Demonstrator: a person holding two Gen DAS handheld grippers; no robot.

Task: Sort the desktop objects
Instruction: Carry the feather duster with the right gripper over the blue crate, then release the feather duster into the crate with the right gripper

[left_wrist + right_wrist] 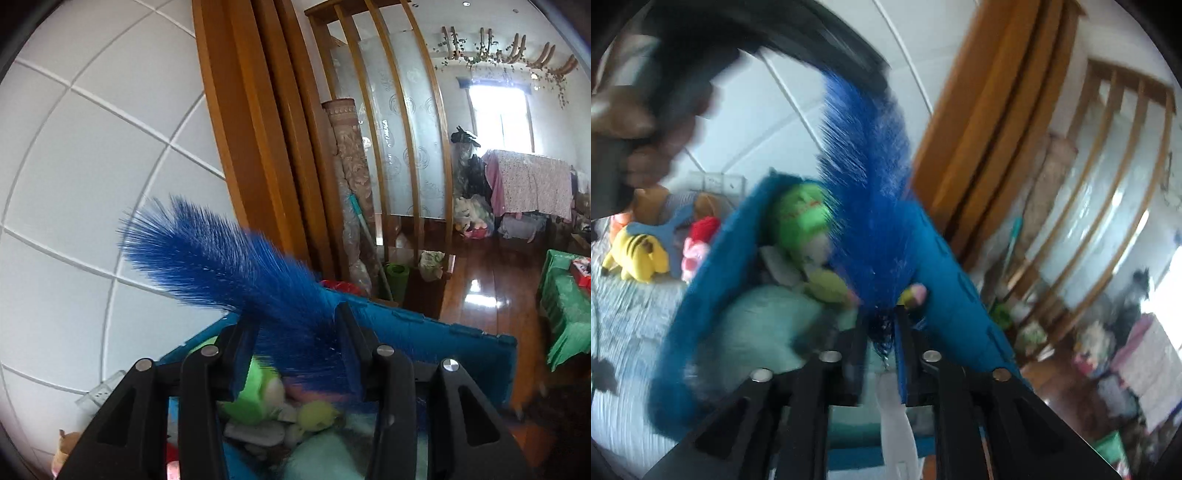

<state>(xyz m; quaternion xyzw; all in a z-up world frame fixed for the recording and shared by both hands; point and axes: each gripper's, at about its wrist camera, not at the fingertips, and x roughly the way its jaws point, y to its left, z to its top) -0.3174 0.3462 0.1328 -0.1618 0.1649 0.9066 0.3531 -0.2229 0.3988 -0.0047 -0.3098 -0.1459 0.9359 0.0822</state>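
Blue bristles of a duster (866,206) are clamped near their base by the right tongs (881,332), its white handle cut off below, over a blue bin (701,288) of blurred plush toys (803,218). The left tongs (295,354) are spread apart around the bristles, whether touching cannot be told. No writing is readable.

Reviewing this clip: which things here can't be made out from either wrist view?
- Blue duster handle: right wrist view, cut off by the bottom edge behind the right gripper.
- Left gripper grip: left wrist view, bristles fill the gap between its fingers; contact unclear.
- Blue bin contents: both views, covered by gripper fingers and motion-blurred.
- Toys beside the bin: right wrist view, blurred.
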